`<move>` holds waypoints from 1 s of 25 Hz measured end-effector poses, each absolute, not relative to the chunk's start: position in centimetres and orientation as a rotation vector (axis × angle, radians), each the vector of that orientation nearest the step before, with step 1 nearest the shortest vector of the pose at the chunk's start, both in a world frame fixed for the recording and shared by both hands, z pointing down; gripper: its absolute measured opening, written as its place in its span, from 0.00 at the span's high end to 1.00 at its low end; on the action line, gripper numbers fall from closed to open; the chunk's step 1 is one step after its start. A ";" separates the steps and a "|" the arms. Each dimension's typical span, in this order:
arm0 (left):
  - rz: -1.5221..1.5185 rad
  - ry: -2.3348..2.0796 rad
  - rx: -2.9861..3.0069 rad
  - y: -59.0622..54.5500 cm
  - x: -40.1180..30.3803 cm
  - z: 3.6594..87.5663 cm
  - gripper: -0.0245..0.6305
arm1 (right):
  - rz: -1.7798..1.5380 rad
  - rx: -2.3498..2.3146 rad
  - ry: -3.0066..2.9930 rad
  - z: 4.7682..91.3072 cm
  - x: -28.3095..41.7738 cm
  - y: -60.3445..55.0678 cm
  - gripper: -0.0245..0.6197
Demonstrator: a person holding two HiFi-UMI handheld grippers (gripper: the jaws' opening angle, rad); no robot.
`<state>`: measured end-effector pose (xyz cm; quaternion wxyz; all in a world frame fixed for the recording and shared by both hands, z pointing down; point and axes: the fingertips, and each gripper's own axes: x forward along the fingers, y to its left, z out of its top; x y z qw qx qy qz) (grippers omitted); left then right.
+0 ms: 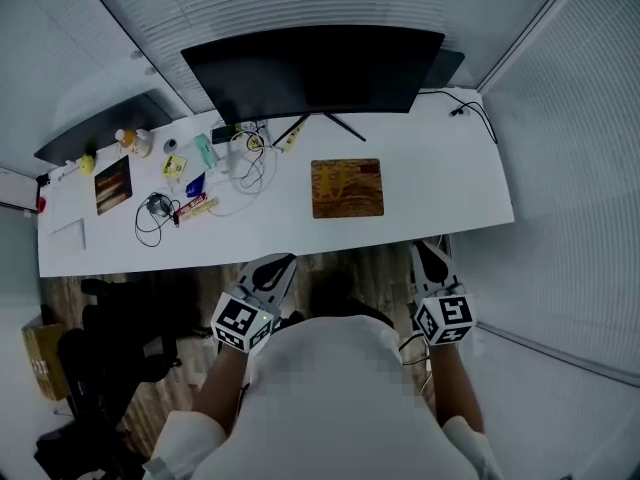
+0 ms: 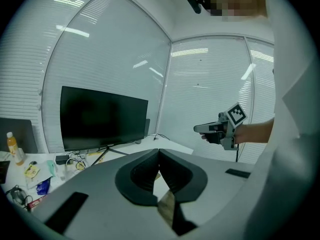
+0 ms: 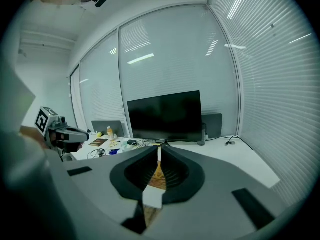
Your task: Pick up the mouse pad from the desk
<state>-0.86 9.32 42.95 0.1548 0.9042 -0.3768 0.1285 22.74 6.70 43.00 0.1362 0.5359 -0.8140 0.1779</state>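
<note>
The mouse pad, a brown patterned rectangle, lies flat on the white desk in front of the monitor stand. A strip of it shows through the jaw gap in the right gripper view as the mouse pad. Both grippers hover over the wooden floor, short of the desk's near edge. My left gripper points at the desk with jaws shut and nothing in them. My right gripper is shut and empty too, just right of the pad's line. Each gripper view shows the other gripper in a hand.
A wide black monitor stands at the back of the desk. Cables, a bottle, a book and small items crowd the desk's left half. A black office chair and a cardboard box sit lower left. Blind-covered glass walls enclose the room.
</note>
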 end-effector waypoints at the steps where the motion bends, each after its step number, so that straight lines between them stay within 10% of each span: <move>1: 0.372 -1.091 2.583 8.9 -0.5 43.0 0.93 | 0.520 1.537 -2.362 43.3 23.1 6.0 0.90; 25: 0.421 -1.153 2.437 1.9 2.4 47.4 0.93 | 0.599 1.293 -2.348 49.0 24.1 -3.4 0.90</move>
